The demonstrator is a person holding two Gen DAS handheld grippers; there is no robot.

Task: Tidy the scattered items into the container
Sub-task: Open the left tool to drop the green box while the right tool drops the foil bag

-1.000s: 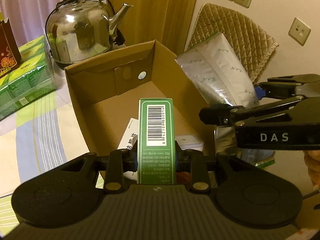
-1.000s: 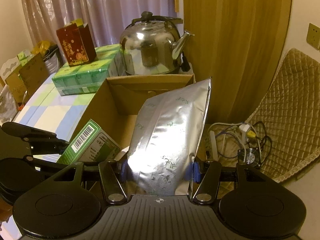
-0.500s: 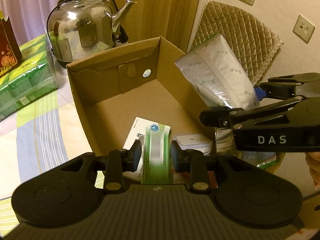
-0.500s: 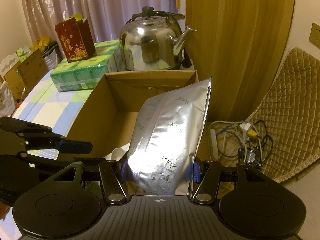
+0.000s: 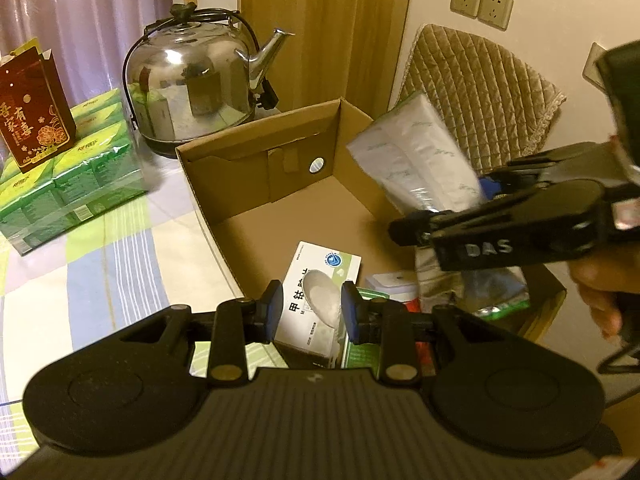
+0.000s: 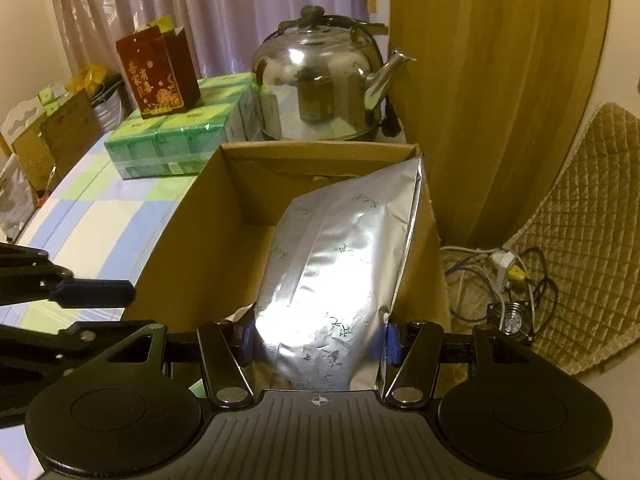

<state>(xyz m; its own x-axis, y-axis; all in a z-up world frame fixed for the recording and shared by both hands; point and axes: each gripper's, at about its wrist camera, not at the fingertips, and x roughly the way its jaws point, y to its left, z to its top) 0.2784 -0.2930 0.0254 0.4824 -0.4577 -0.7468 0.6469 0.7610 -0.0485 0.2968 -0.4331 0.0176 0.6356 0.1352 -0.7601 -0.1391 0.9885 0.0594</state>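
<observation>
Crinkled silver foil pouch is clamped by right gripper over brown cardboard box; left gripper is empty, jaws apart.

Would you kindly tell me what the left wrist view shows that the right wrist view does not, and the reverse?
Only the left wrist view: two wall sockets and the printed top of the white box lying inside the carton.
Only the right wrist view: tangled cables and a small fan on the floor.
Both: the carton, the steel kettle, and the silver pouch clamped in the right gripper.
</observation>
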